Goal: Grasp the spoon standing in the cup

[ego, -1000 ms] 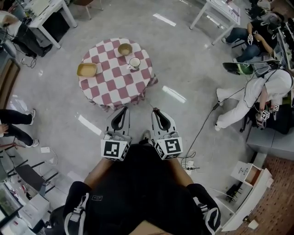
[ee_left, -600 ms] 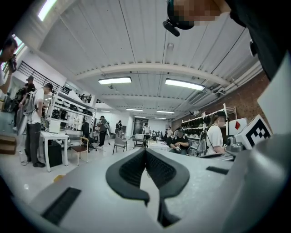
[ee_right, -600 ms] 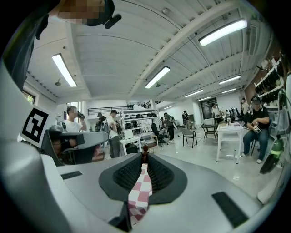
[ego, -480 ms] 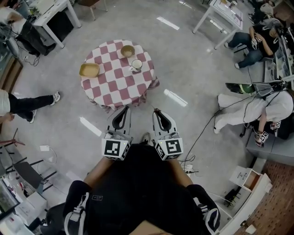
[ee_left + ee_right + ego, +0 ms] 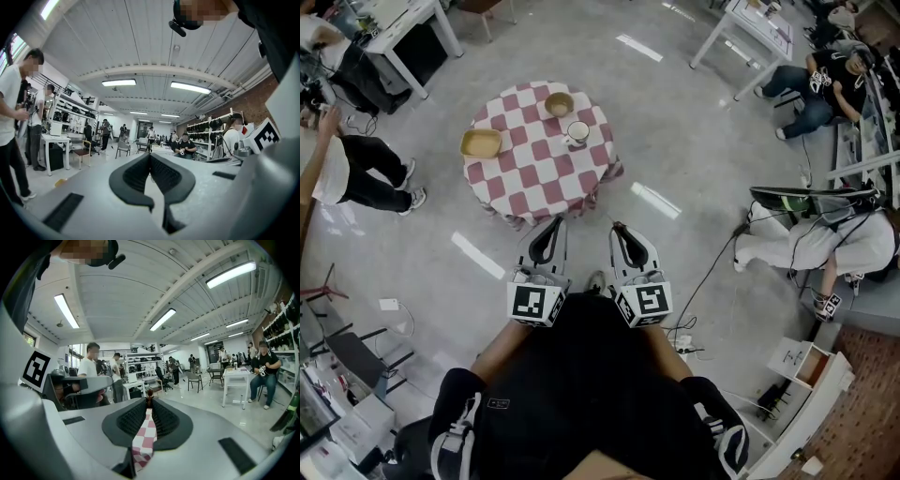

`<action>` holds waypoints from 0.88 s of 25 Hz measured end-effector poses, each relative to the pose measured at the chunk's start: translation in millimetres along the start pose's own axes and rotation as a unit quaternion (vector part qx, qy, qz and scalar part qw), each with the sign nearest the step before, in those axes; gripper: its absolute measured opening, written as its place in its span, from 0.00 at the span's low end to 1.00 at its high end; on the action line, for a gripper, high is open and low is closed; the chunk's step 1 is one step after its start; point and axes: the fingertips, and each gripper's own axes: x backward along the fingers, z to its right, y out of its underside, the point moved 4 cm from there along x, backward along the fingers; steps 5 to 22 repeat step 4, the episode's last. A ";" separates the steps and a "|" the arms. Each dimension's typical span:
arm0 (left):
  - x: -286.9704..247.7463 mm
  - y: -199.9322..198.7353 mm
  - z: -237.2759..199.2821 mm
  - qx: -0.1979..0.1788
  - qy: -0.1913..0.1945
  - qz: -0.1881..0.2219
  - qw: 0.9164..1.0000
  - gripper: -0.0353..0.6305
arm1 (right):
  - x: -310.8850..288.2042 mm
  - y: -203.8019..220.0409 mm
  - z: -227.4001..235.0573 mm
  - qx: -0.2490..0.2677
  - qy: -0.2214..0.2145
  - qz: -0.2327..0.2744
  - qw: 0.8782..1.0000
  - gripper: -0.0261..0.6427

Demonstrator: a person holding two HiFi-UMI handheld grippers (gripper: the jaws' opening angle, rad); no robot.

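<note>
A round table (image 5: 534, 178) with a red-and-white checked cloth stands ahead of me on the grey floor. A white cup (image 5: 577, 131) sits near its far right side; the spoon in it is too small to make out. My left gripper (image 5: 555, 222) and right gripper (image 5: 617, 225) are held side by side close to my body, short of the table's near edge, and point at it. Both have their tips together with nothing between them. In the right gripper view, the checked cloth (image 5: 145, 439) shows through the slit between the jaws. The left gripper view looks into the room.
A tan bowl (image 5: 560, 102) and a yellow dish (image 5: 481, 142) share the table with the cup. A person (image 5: 352, 169) stands left of it; others sit at the right (image 5: 811, 239). White tables (image 5: 403, 33) stand behind. A cable (image 5: 712, 267) crosses the floor at my right.
The person at the left has walked further into view. The people at the right have shifted. Both grippers stay where they were.
</note>
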 end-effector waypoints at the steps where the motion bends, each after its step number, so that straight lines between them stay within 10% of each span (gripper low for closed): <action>1: 0.1 -0.5 0.1 0.000 0.000 0.000 1.000 0.07 | 0.2 -0.1 -0.4 0.000 0.000 0.000 1.000 0.12; 22: 0.0 -3.3 0.5 -0.001 0.004 0.003 1.000 0.07 | 0.7 -0.6 -1.7 0.000 0.001 0.002 1.000 0.12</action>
